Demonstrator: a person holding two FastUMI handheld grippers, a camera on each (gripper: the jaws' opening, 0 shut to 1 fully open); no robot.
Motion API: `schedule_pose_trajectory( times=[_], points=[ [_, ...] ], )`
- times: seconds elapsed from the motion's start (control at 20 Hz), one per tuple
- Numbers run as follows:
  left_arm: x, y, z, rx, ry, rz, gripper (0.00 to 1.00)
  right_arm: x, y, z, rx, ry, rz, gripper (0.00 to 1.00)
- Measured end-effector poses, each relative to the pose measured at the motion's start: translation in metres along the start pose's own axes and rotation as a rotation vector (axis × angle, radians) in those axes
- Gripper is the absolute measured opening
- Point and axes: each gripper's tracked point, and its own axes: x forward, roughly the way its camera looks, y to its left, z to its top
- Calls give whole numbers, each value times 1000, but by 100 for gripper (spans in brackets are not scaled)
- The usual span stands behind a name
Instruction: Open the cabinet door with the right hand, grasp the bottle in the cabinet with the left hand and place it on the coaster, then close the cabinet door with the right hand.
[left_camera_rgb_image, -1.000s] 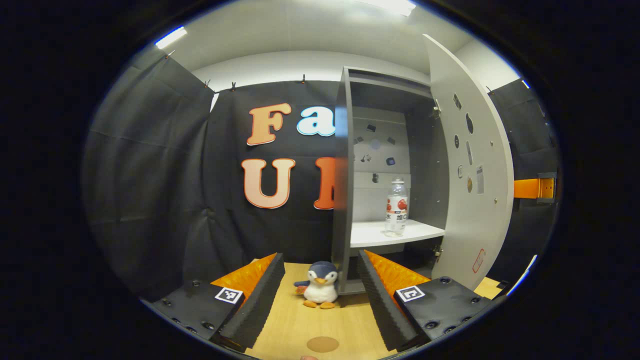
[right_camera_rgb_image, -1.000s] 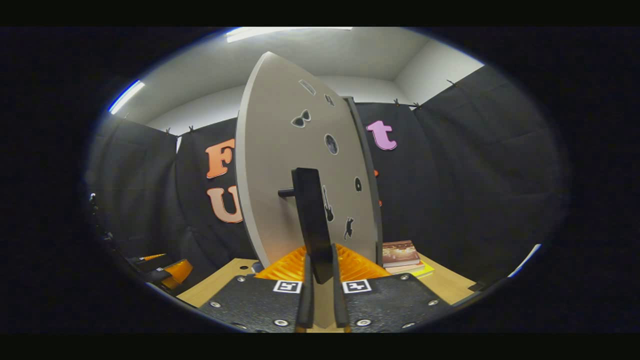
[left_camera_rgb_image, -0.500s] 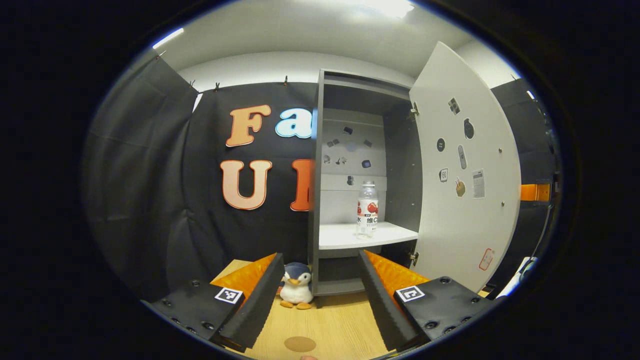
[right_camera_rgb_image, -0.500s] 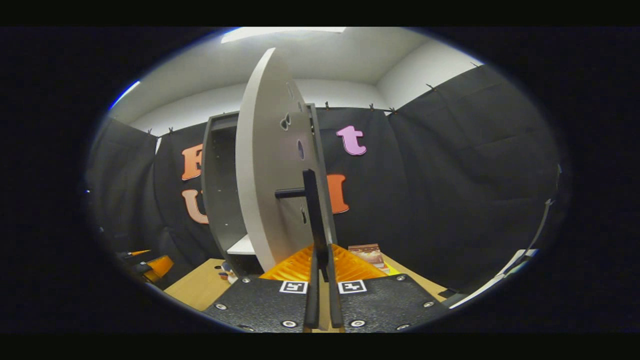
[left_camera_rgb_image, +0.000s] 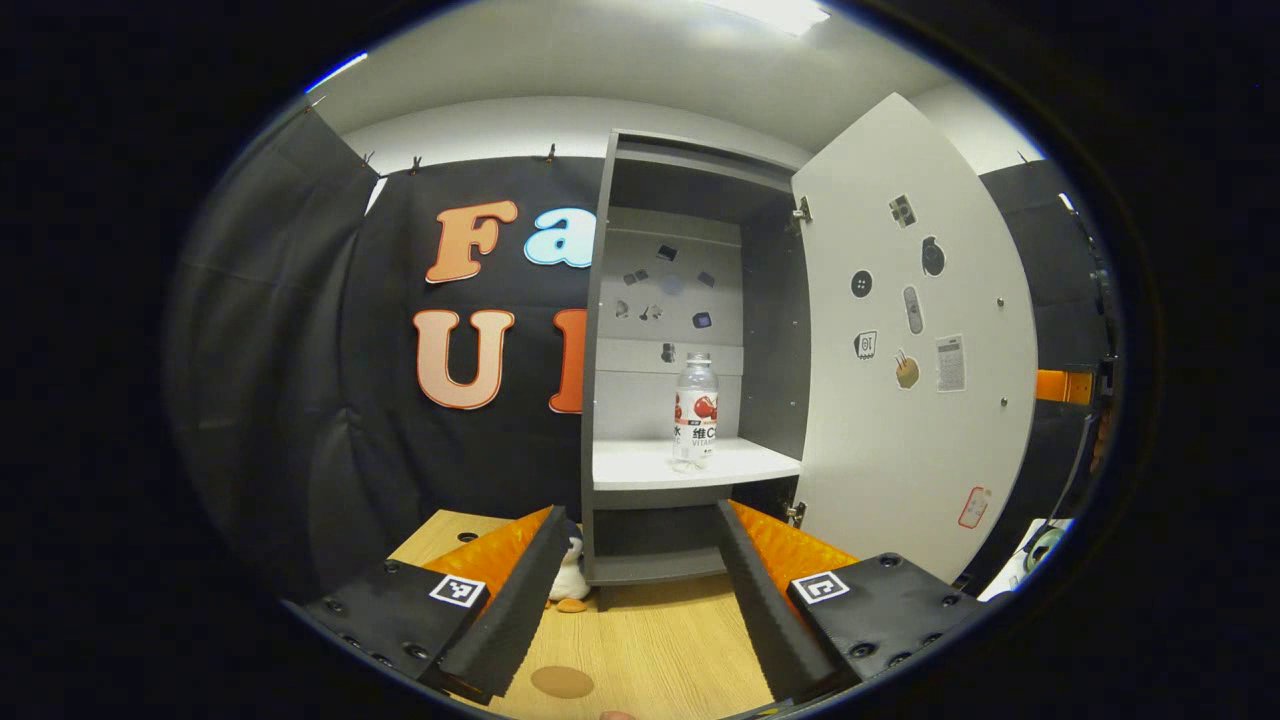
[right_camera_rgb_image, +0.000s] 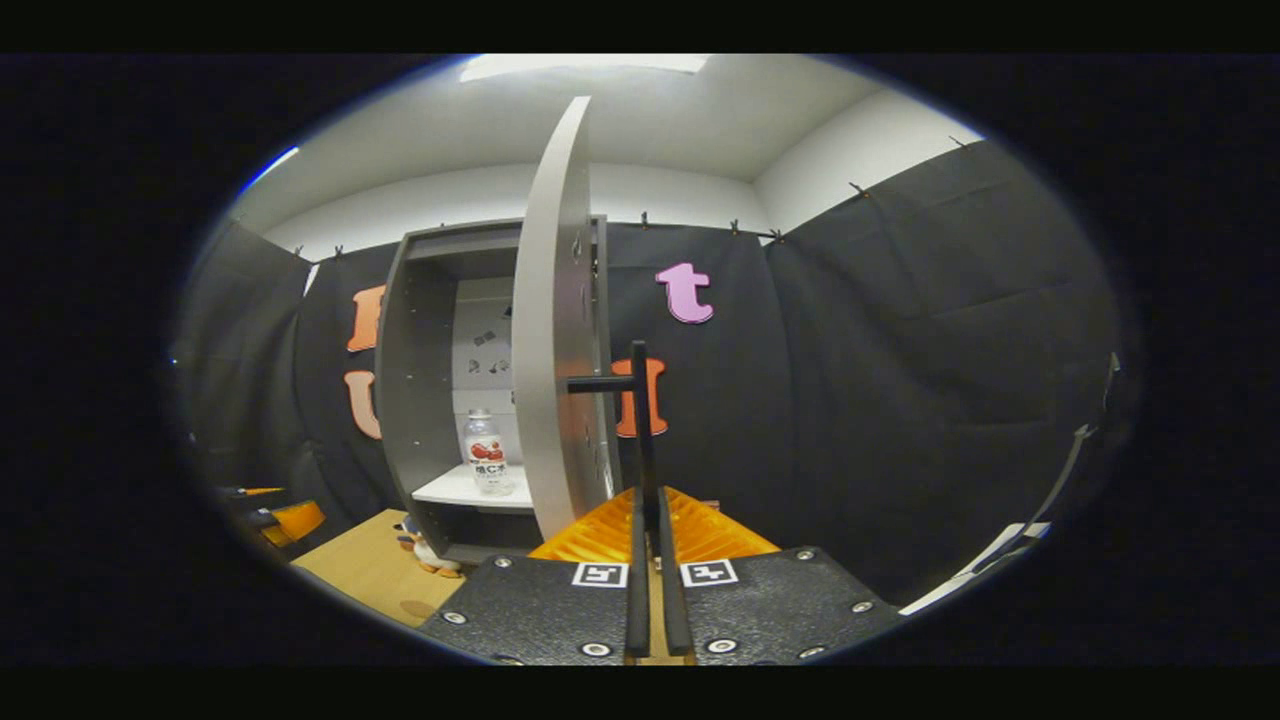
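The right tongs (right_camera_rgb_image: 650, 560) pinch the door handle (right_camera_rgb_image: 640, 430); the left tongs (left_camera_rgb_image: 635, 590) gape wide, facing the bottle (left_camera_rgb_image: 695, 410) upright on the cabinet shelf (left_camera_rgb_image: 640, 465). They should approach level, straddling its body.

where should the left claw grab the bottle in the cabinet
Grip the bottle around its labelled middle, coming straight in from the open front. It stands upright near the shelf's front edge, the door swung wide, and the left claw is open, already facing it.
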Motion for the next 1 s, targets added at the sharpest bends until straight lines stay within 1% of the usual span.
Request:
schedule_pose_trajectory(
  times=[0.05, 0.1, 0.15, 0.2, 0.25, 0.3, 0.35, 0.4, 0.45, 0.5, 0.6, 0.65, 0.7, 0.75, 0.9, 1.0],
  points=[
    [1, -4, 2, -1, -3, -5, 96, -3, -3, 1, -14, -7, -10, 6],
    [3, -8, 3, -2, -6, -11, 96, -4, -6, 1, -28, -7, -22, 0],
    [5, -12, 5, -3, -10, -20, 96, -8, -10, 2, -46, -5, -39, 2],
    [6, -16, 6, -1, -12, -30, 96, -12, -14, 2, -66, -3, -60, 6],
    [8, -19, 7, 0, -13, -36, 96, -21, -15, 3, -79, 1, -62, 16],
    [14, -23, 7, 0, -11, -46, 96, -30, -9, 7, -75, -2, -46, 22],
    [18, -26, 8, -4, -10, -54, 96, -38, 1, 8, -62, -7, -18, 25],
    [23, -28, 9, -9, -12, -61, 96, -45, 13, 9, -58, -8, 11, 33],
    [28, -30, 10, -13, -10, -70, 96, -50, 21, 9, -61, -5, 24, 36],
    [34, -34, 11, -17, -14, -80, 96, -46, 24, 4, -65, 5, 30, 45],
    [49, -40, 18, -14, -27, -102, 96, -43, 41, 0, -57, 9, 47, 53],
    [57, -42, 21, -7, -34, -114, 96, -40, 51, -3, -48, 13, 61, 55],
    [67, -45, 23, 1, -43, -128, 96, -36, 63, -7, -44, 15, 76, 60],
    [77, -48, 23, 8, -47, -141, 96, -33, 71, -8, -45, 10, 84, 62],
    [115, -56, 24, 19, -57, -180, 95, -15, 91, -11, -51, -6, 72, 77],
    [142, -57, 22, 14, -58, -192, 95, -1, 108, -12, -53, -22, 77, 83]
  ],
)
